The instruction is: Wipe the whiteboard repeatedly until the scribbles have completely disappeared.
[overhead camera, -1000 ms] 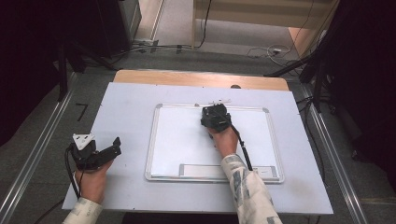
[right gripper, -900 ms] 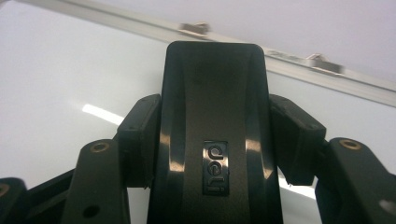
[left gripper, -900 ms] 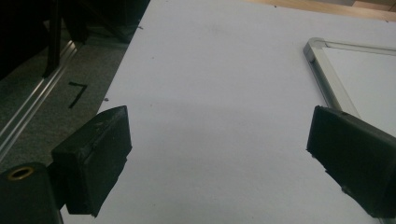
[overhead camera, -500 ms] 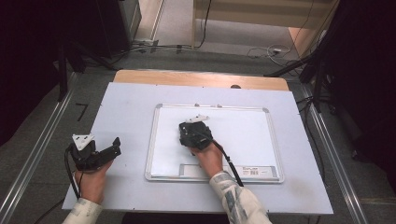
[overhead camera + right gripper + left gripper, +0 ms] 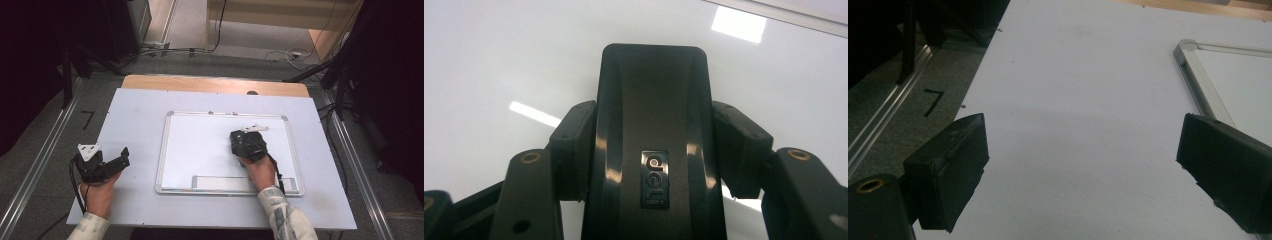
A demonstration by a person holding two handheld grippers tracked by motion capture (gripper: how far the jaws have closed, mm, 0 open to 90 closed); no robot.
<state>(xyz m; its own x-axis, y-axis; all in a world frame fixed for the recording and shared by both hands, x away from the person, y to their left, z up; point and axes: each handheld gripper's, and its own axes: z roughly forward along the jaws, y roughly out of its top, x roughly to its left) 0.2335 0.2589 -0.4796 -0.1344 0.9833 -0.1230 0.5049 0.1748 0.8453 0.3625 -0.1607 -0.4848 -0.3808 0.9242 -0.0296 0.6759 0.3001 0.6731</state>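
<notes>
We pinch the black eraser [image 5: 654, 150] in our right gripper [image 5: 248, 143], its long axis pointing straight ahead over the whiteboard [image 5: 200, 150].

The left claw [image 5: 124, 154] is black, with a grey 3-cornered plate [image 5: 89, 149] on top that shows small dark holes, and a dark cable [image 5: 76, 186] looping from its rear. In the left gripper view its 2 jaws are thick black blocks with flat, matte pads [image 5: 955, 175], and a brass-coloured ringed hole [image 5: 870, 186] sits in the black link at the lower left. The right claw [image 5: 239, 136] is black too, with a pale plate [image 5: 255, 128] above and a black cable [image 5: 276, 172] along the wrist. Its linkage arms [image 5: 531, 200] carry brass-ringed holes. Both sleeves [image 5: 282, 215] are pale with a grey printed pattern.
</notes>
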